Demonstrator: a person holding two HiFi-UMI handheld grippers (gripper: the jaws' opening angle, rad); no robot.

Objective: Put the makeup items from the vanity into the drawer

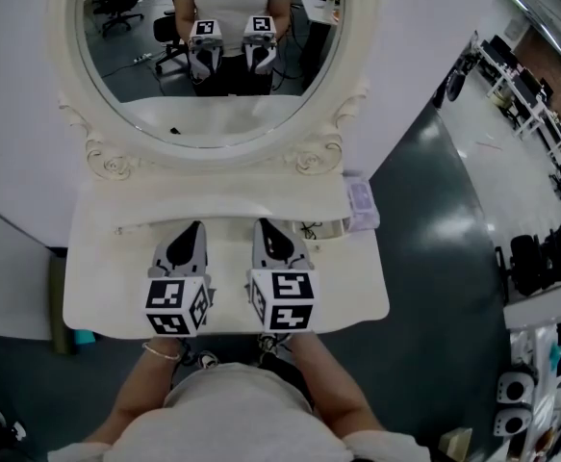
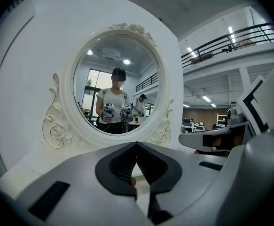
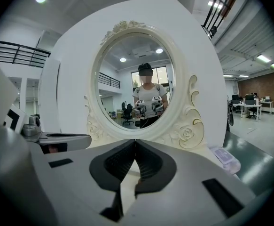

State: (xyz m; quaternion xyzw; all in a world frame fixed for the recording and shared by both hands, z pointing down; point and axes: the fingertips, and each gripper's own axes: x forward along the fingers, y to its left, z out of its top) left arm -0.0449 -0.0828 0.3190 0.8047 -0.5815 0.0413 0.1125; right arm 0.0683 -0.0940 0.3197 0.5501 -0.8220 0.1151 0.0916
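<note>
2 grippers: left gripper and right gripper are held side by side over the vanity top, each with its jaws pressed together and nothing between them.
Makeup item: a pale lilac case is seen at the right rear corner, beside the mirror frame.
Drawer: not seen open.
Advice: the drawer is probably best opened first; the jaws should be spread before the case is approached squarely.

Left claw: jaws pressed together, pointing to 12 o'clock.
Right claw: jaws pressed together, parallel, just beside it at 3 o'clock.
</note>
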